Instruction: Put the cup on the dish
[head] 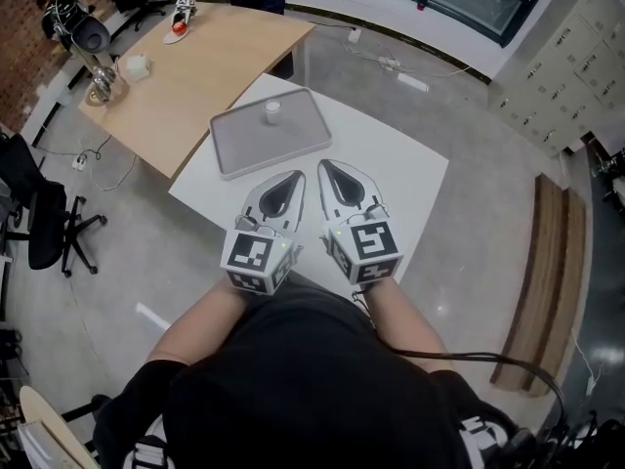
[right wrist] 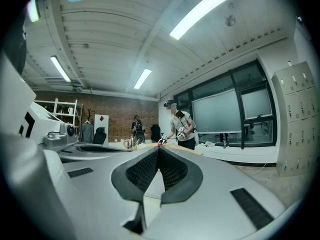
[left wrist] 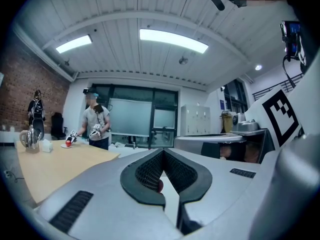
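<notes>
The left gripper point(head: 295, 176) and right gripper point(head: 326, 166) are hovering side by side over the table's point(head: 410, 179) near edge, both with jaws closed and empty. Ahead, the cup point(head: 272, 110) is standing on the tray point(head: 244, 154), near its far rim, with bare tabletop lying between.

Grey tray point(head: 244, 147) on white table point(head: 410, 176)

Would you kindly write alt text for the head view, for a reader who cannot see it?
Seen from above, a person holds the left gripper and right gripper side by side, jaws shut, over a white table. Ahead of them a small white cup stands on a grey tray; a wooden table lies beyond.
</notes>
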`<state>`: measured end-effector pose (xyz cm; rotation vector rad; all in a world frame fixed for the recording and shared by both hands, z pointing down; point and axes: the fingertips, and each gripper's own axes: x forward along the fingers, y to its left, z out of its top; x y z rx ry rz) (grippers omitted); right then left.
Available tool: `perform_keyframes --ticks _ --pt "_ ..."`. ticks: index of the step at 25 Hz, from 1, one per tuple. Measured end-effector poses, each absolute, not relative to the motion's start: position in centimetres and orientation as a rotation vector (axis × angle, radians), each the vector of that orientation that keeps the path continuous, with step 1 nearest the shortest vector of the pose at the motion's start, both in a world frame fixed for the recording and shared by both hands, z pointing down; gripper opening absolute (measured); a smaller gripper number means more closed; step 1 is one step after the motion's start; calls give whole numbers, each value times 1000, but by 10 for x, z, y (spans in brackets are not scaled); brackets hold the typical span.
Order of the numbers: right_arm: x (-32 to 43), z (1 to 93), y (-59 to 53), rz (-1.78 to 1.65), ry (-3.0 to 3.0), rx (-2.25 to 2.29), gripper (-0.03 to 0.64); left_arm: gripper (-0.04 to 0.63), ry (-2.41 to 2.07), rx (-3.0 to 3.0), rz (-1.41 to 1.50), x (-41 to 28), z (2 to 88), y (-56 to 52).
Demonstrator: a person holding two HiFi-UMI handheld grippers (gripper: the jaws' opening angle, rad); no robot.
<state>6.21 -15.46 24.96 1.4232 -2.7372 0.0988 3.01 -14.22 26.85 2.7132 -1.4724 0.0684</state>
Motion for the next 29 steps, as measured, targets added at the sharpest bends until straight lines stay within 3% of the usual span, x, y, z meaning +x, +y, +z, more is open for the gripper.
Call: perform_keyframes --ticks 29 --pt "75 254 -112 25 -2711 1471 12 -2 -1556 2624 -56 29 267 -105"
